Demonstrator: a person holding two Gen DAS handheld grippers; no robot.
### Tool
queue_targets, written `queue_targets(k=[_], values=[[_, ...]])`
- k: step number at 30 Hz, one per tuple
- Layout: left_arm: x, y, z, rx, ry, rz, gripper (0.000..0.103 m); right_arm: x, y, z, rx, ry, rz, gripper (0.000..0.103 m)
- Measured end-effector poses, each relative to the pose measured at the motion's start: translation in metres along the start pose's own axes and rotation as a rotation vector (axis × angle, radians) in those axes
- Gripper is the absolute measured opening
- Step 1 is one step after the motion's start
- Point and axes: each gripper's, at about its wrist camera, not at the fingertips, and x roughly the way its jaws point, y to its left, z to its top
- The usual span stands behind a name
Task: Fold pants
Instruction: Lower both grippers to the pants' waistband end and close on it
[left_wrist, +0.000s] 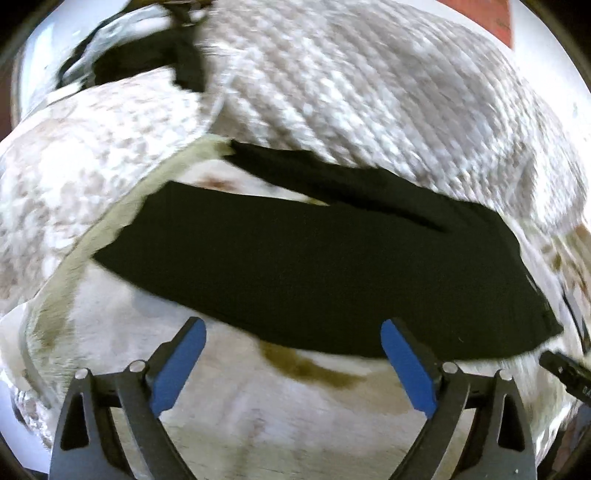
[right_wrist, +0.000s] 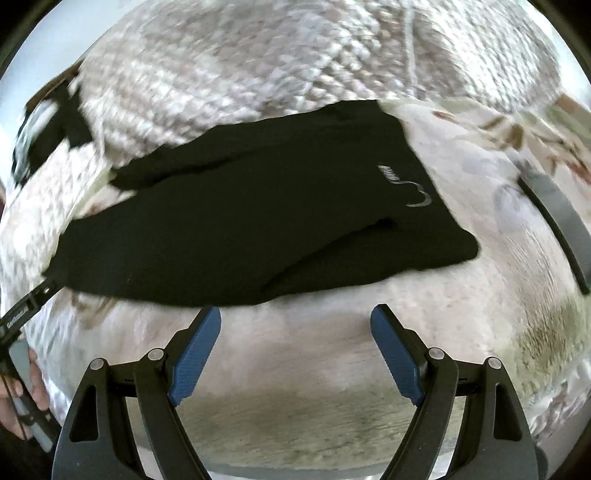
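Left gripper (left_wrist: 293, 334) spread wide, empty, poised over pale floral bedspread (left_wrist: 258, 406). Right gripper (right_wrist: 295, 323) likewise wide, holding nothing. Just ahead of both, black pants (right_wrist: 240, 229) flat on the bed, folded lengthwise, touching neither. Beyond, quilted white blanket (left_wrist: 351, 74) bunched. At far left of the right view, a hand (right_wrist: 35, 384) gripping a handle.
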Motion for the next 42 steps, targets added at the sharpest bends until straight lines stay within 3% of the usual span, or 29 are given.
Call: queue_targets(k=[4,7,14,17,19,23,25,27,28,36,42], values=[[0.009,0.03,0.003,-0.1,0.015,0.032,0.092,0.004,-0.019,0.005,0.08,-0.005,0.038,0.083],[0.022,0.053,-0.001,-0.218,0.055,-0.013,0.09,0.006,-0.025,0.01,0.116,-0.02,0.062,0.083],[0.034,0.058,0.009,-0.246,0.018,-0.019,0.083,0.017,-0.049,0.027,0.242,-0.05,0.103,0.083],[0.039,0.065,0.015,-0.289,0.017,-0.02,0.074,0.019,-0.06,0.034,0.295,-0.074,0.112,0.072],[0.041,0.069,0.017,-0.3,0.019,-0.009,0.067,0.021,-0.069,0.036,0.341,-0.083,0.109,0.057],[0.05,0.069,0.024,-0.287,0.017,0.027,0.05,0.026,-0.086,0.041,0.418,-0.083,0.116,0.04],[0.055,0.07,0.027,-0.282,0.021,0.056,0.03,0.028,-0.092,0.043,0.432,-0.085,0.102,0.022],[0.058,0.075,0.029,-0.3,0.024,0.057,0.009,0.03,-0.097,0.044,0.45,-0.079,0.11,0.02],[0.059,0.077,0.029,-0.313,0.028,0.046,0.005,0.03,-0.097,0.043,0.446,-0.078,0.11,0.019],[0.011,0.068,0.027,-0.268,-0.013,0.033,0.004,-0.009,-0.095,0.043,0.423,-0.106,0.175,0.011],[-0.033,0.069,-0.002,-0.24,-0.006,0.015,0.004,-0.051,-0.108,0.014,0.434,-0.099,0.182,0.011]])
